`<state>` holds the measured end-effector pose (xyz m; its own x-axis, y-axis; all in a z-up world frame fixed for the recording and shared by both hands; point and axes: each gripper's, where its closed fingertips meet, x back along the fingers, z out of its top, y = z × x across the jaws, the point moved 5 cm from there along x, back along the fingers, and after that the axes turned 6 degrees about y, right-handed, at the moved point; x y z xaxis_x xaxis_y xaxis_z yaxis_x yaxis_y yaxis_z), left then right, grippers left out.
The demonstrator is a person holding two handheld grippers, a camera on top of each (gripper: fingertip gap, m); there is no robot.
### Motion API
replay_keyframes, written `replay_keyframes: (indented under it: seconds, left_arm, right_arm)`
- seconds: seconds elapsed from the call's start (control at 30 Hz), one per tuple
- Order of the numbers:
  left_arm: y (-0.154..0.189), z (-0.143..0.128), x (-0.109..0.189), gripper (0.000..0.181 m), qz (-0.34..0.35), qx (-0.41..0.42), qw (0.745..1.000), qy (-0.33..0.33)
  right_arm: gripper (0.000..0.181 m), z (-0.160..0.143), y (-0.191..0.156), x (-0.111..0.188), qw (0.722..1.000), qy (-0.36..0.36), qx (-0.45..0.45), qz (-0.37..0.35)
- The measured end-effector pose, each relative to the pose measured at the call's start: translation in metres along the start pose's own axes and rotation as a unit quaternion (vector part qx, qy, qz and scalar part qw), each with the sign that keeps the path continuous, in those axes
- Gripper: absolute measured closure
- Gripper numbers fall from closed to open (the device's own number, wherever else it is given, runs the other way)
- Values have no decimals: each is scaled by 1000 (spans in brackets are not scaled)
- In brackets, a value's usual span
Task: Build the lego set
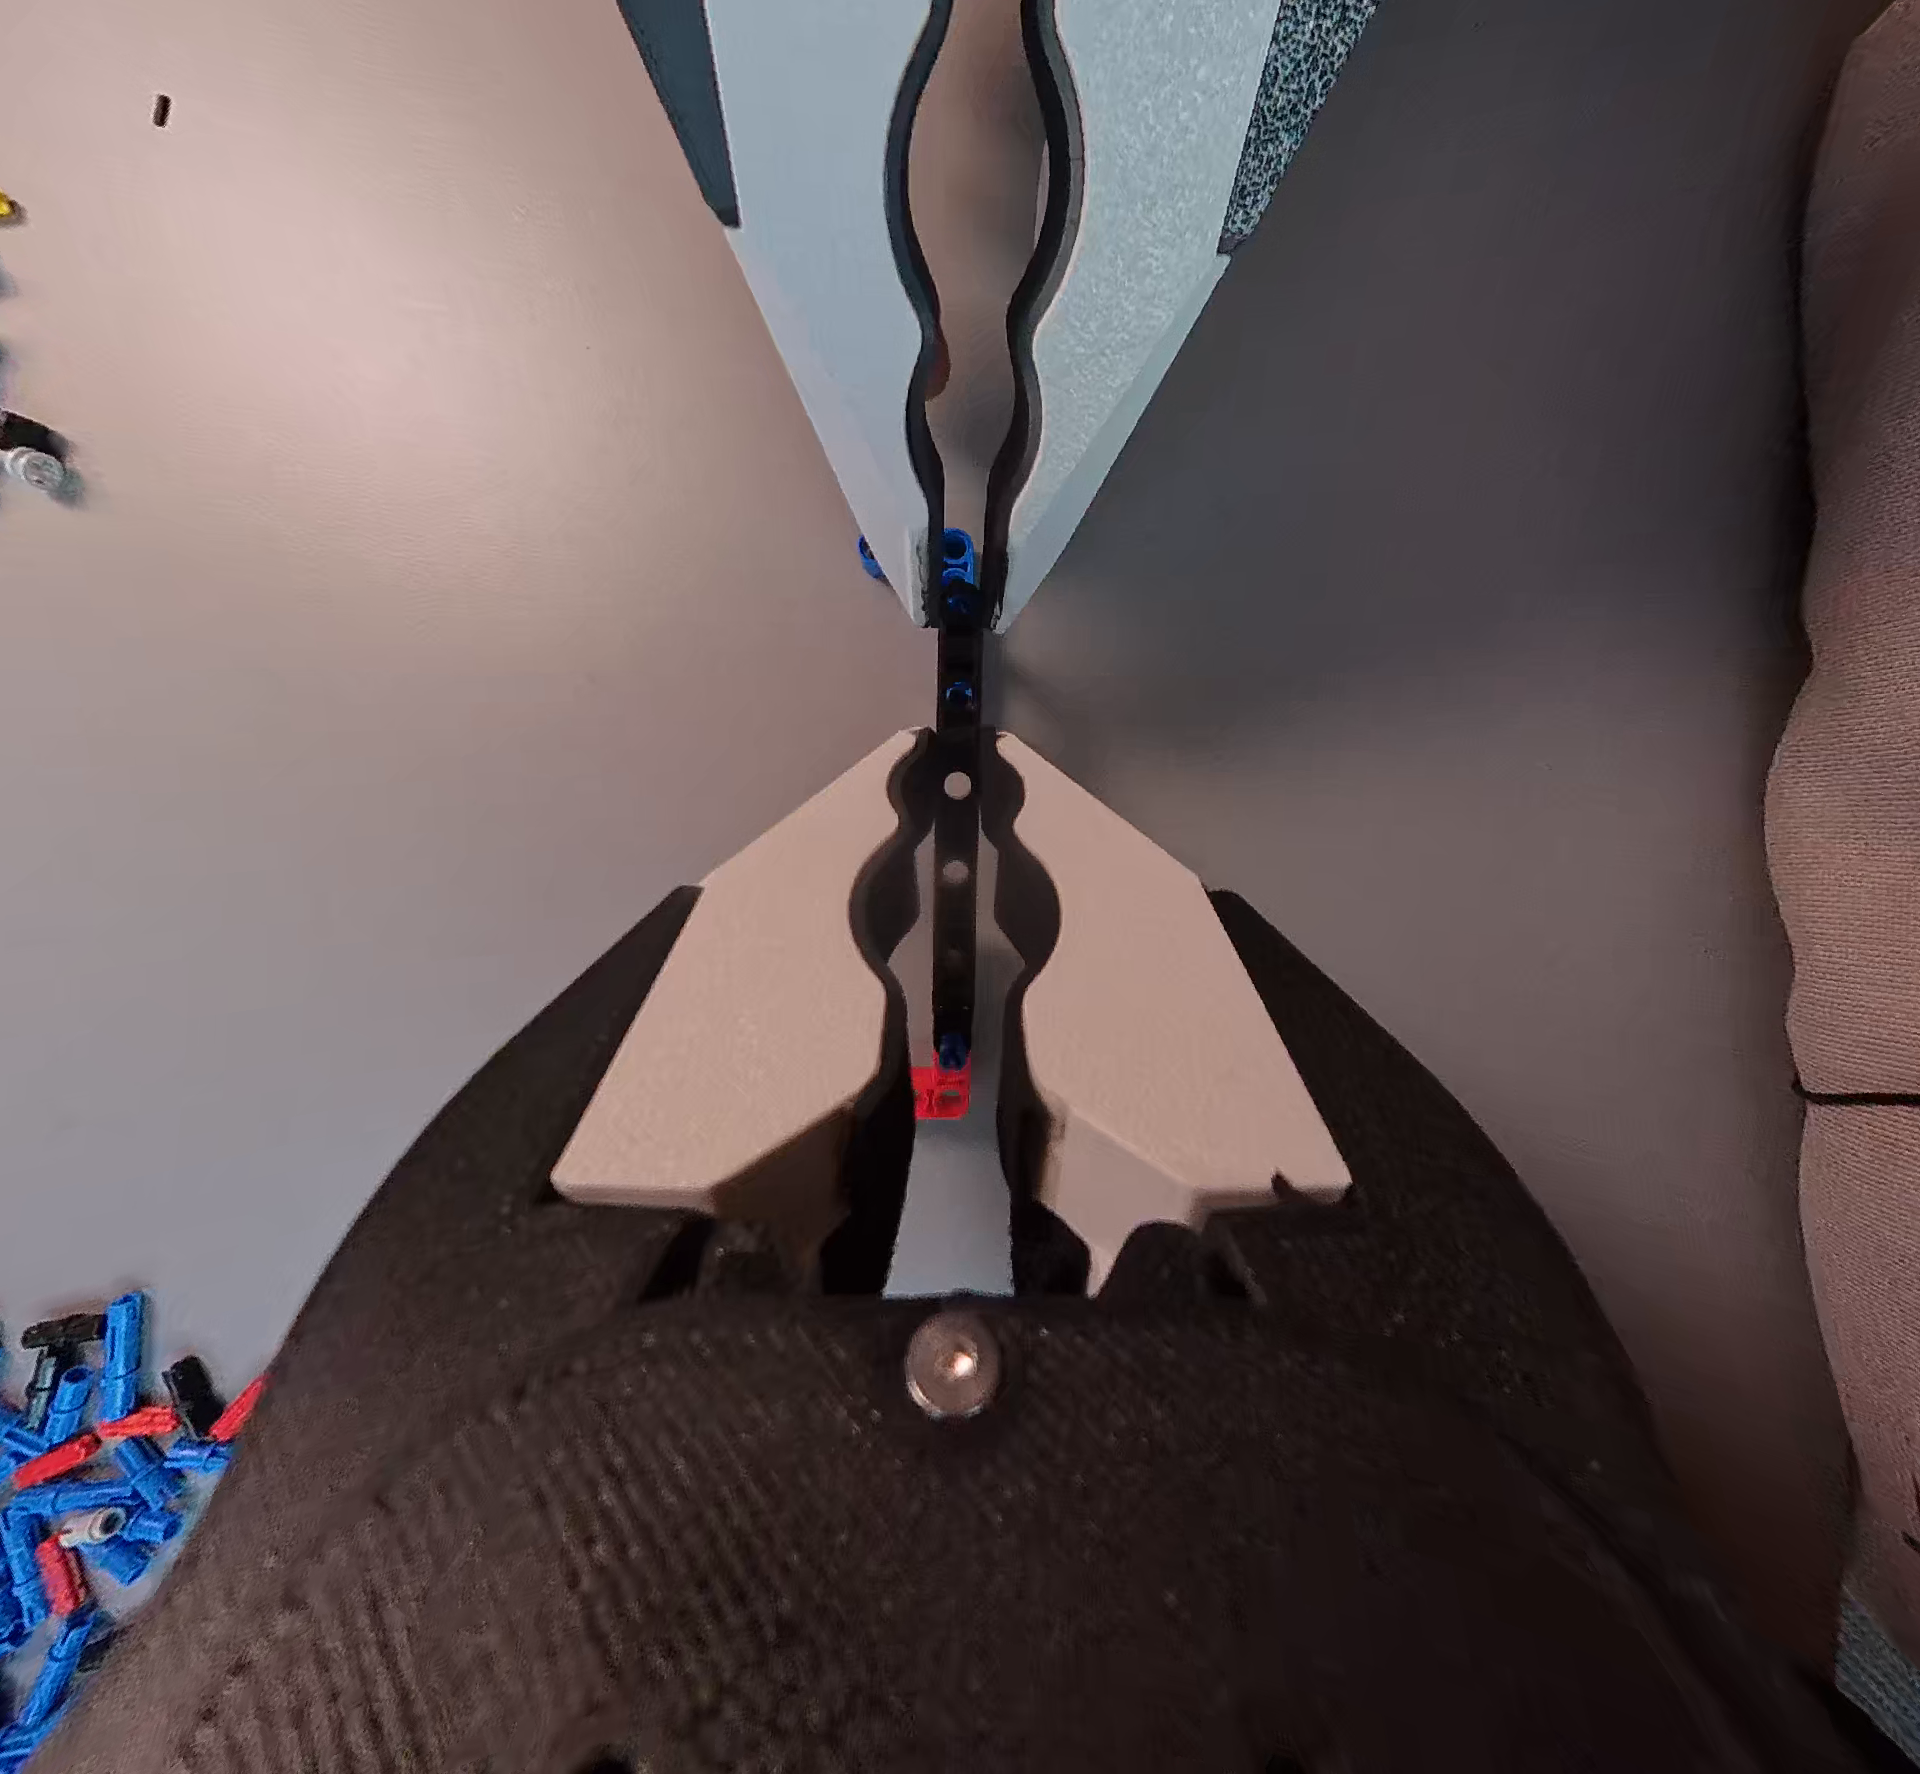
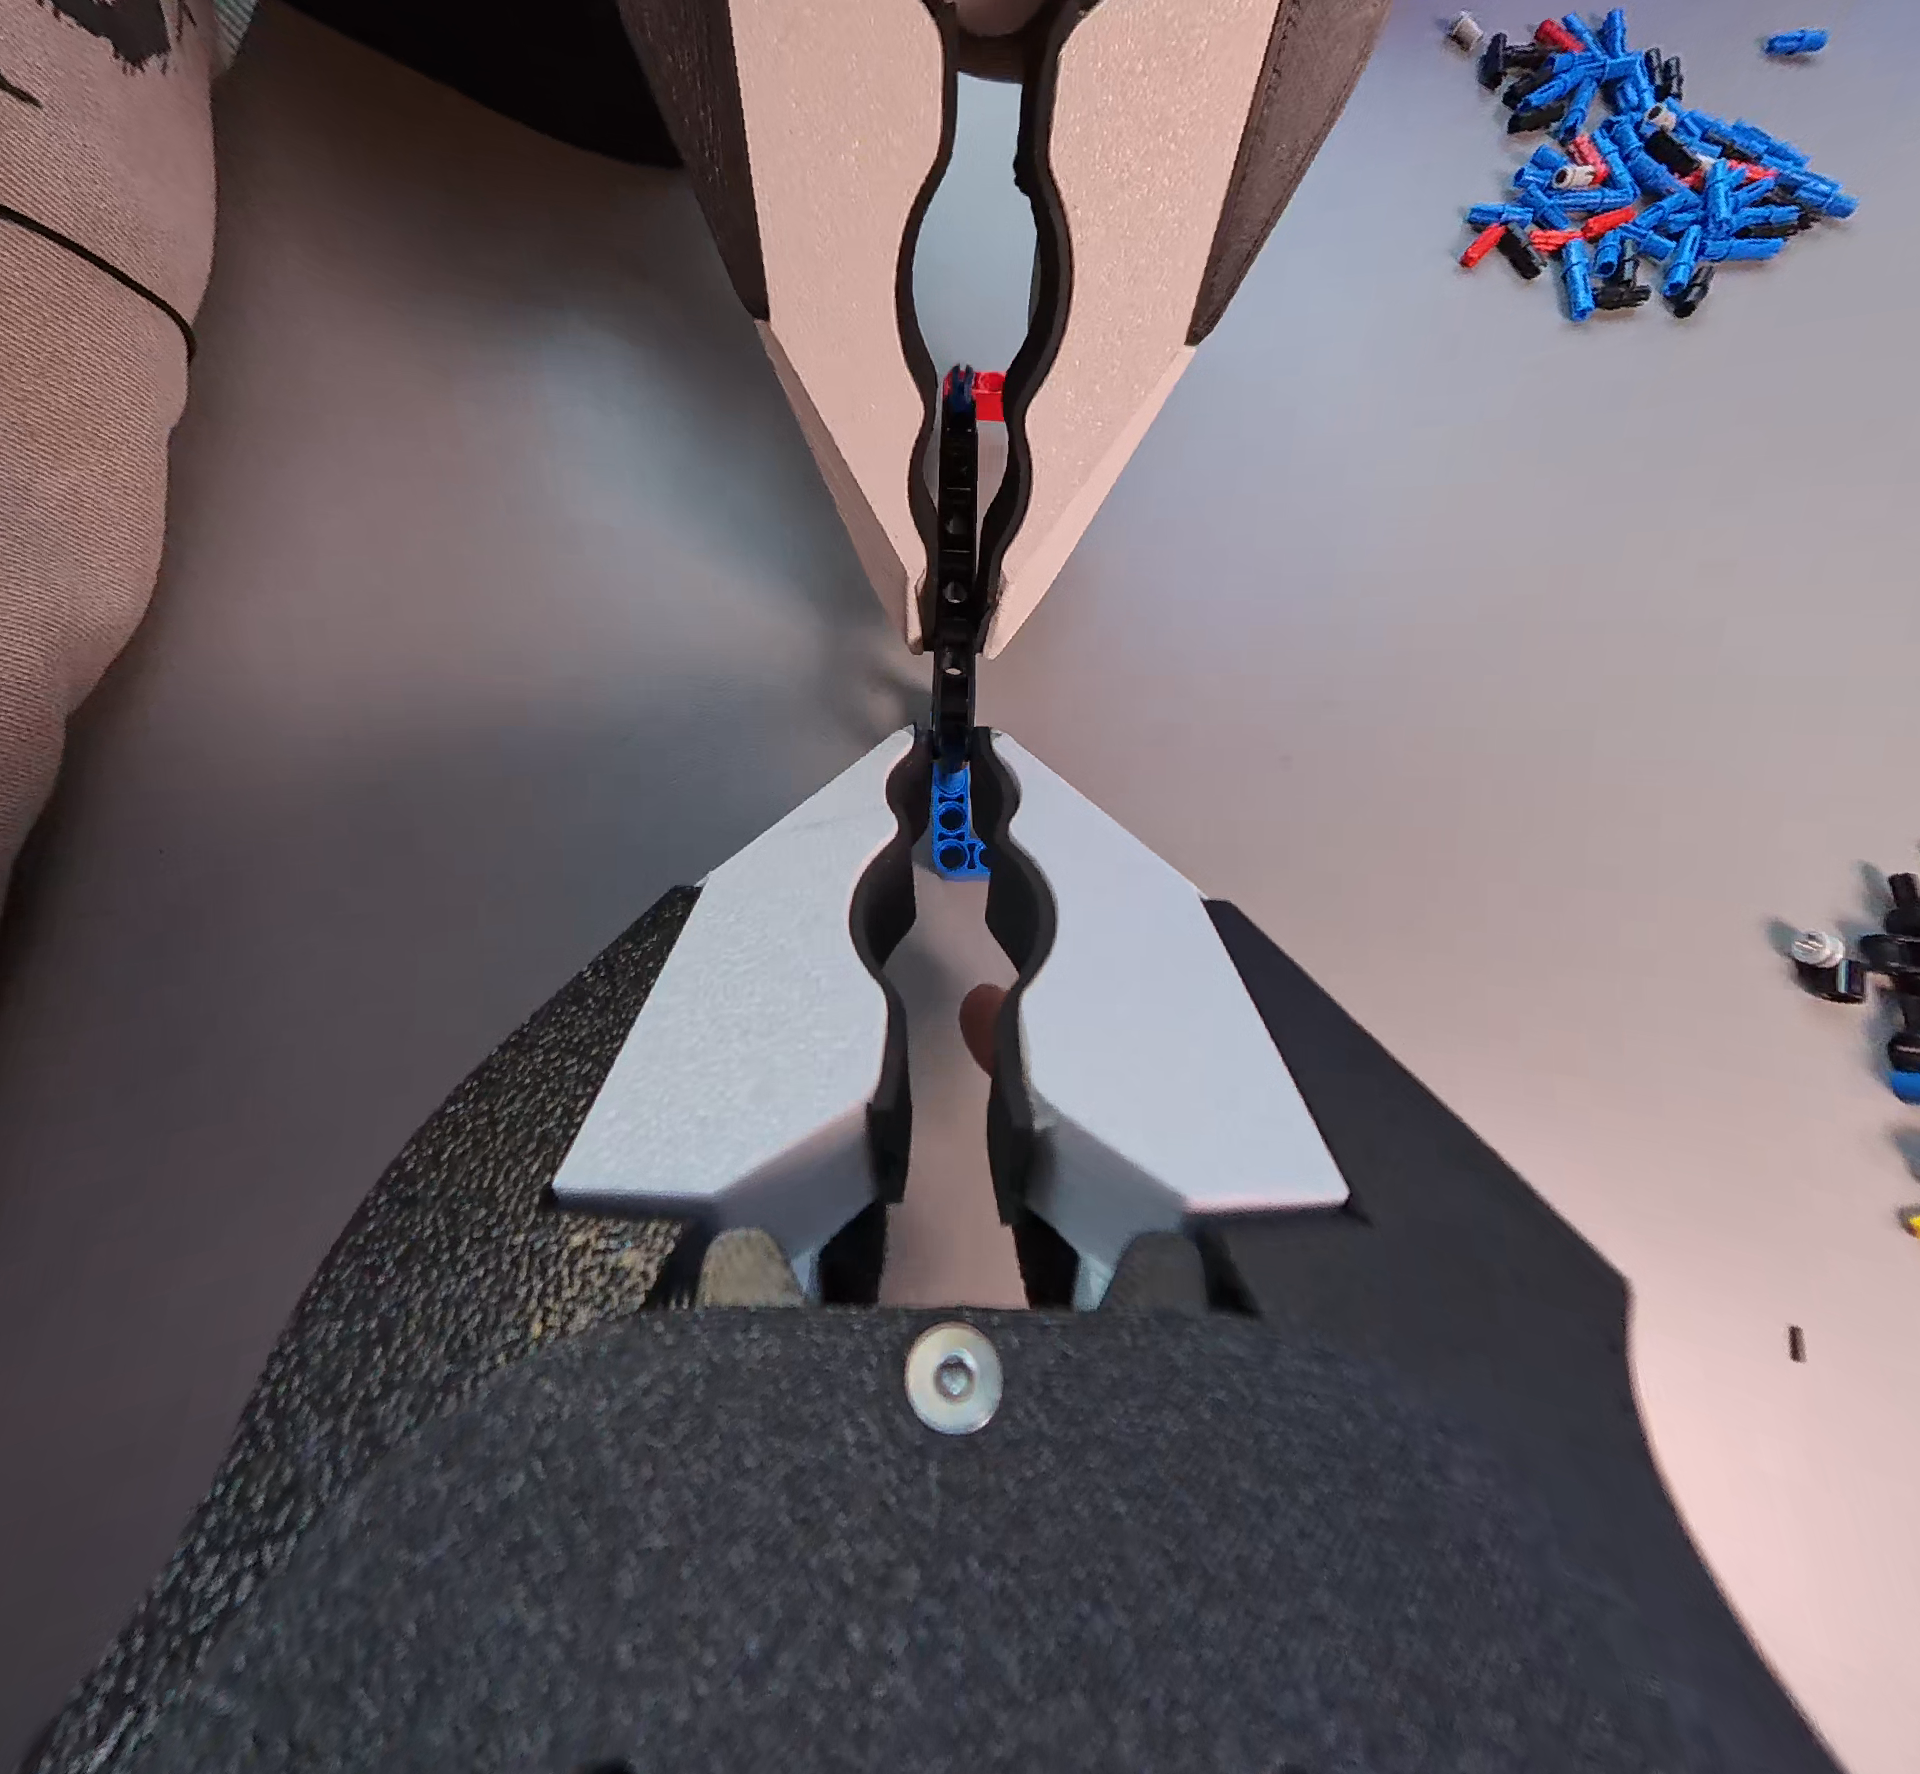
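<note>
Two tools meet tip to tip over the tabletop, sharing one long beam.

The left tool (image 1: 956,737) and the right tool (image 2: 954,735) face each other along one line, tips close together, with the beam (image 1: 956,851) running lengthwise between both pairs of fingers and bridging the short gap between them. One small piece (image 1: 938,1090) sits at the beam's end inside the left tool; an angled piece (image 2: 956,825) sits at the opposite end inside the right tool. On the tabletop (image 2: 1455,581), well off to one side, lies a heap of pins (image 2: 1652,166), with a few more loose parts (image 2: 1860,966) apart from it.
</note>
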<state>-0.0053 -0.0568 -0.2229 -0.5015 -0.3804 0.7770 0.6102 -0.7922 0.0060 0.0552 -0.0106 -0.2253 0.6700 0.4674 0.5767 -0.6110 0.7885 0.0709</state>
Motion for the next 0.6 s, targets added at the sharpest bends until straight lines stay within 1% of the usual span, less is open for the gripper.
replay_keyframes:
  seconds: [0.13, 0.3, 0.5, 0.6]
  left_arm:
    - [0, 1, -2, 175, 2, 4, 1000, -8]
    - [1, 2, -2, 175, -6, 7, 1000, 4]
    - [3, 5, -3, 175, -6, -5, 1000, 4]
    - [3, 5, -2, 175, -2, -8, 1000, 0]
  right_arm:
    - [175, -3, 2, 0, 1000, 19, -18, 10]
    - [175, -4, 1, 3, 999, 33, -24, 17]
    - [176, -4, -2, 5, 1000, 28, 3, 15]
    - [171, -3, -3, 6, 1000, 24, 13, 13]
